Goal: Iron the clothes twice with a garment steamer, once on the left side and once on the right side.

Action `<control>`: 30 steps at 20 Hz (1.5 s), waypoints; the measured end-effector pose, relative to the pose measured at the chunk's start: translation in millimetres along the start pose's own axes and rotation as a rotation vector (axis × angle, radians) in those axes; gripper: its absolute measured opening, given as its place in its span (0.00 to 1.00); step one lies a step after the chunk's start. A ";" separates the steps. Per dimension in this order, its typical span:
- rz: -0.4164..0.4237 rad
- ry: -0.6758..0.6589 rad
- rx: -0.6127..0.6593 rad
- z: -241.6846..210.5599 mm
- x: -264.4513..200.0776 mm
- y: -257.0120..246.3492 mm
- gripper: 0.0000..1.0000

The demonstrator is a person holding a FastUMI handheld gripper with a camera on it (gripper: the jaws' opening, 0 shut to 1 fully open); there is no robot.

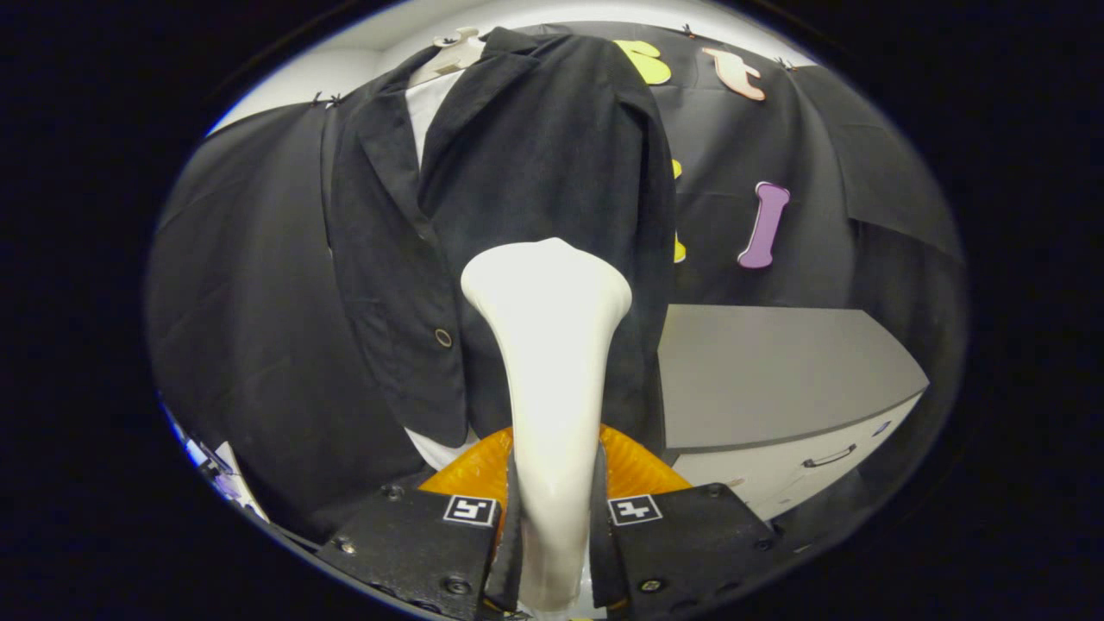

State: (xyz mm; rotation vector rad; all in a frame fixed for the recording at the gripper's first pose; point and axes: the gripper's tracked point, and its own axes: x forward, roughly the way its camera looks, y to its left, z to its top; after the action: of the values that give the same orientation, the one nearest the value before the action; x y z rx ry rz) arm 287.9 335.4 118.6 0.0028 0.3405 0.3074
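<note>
Both fingers of the gripper (552, 526) clamp the garment steamer (548, 362) by its handle. Its long axis points straight ahead, head against the hanging black jacket (517, 172), on the front panel right of the button.

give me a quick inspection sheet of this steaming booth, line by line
surface: grey cabinet top, bare where visible, to the right of the jacket.
job's things: black jacket hangs on a hanger over a white shirt; white garment steamer stands upright between the fingers, its flared head up against the jacket's front.
clutter: nothing seen.
grippers: gripper shut on the garment steamer's handle, both fingers pressing its sides.
cables: nothing seen.
surroundings: black cloth wall behind the jacket; cabinet drawer with a handle below the grey top; orange ribbed part just behind the fingers.
</note>
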 end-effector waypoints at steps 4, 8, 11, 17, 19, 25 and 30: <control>-0.001 0.035 -0.005 -23.3 6.4 -0.3 0.34; -0.005 0.075 0.000 -43.8 13.2 -3.1 0.34; -0.005 0.098 -0.002 -52.9 16.9 -1.5 0.34; 0.004 0.147 0.000 -87.9 30.0 -4.0 0.34; 0.015 0.161 0.016 -99.9 34.3 -3.4 0.34; 0.020 0.167 0.031 -101.9 33.2 -4.9 0.34; 0.018 0.136 0.019 -85.3 32.3 -4.7 0.34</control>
State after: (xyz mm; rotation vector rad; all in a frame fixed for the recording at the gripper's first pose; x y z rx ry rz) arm 290.2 336.3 27.3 0.0035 0.4789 0.3228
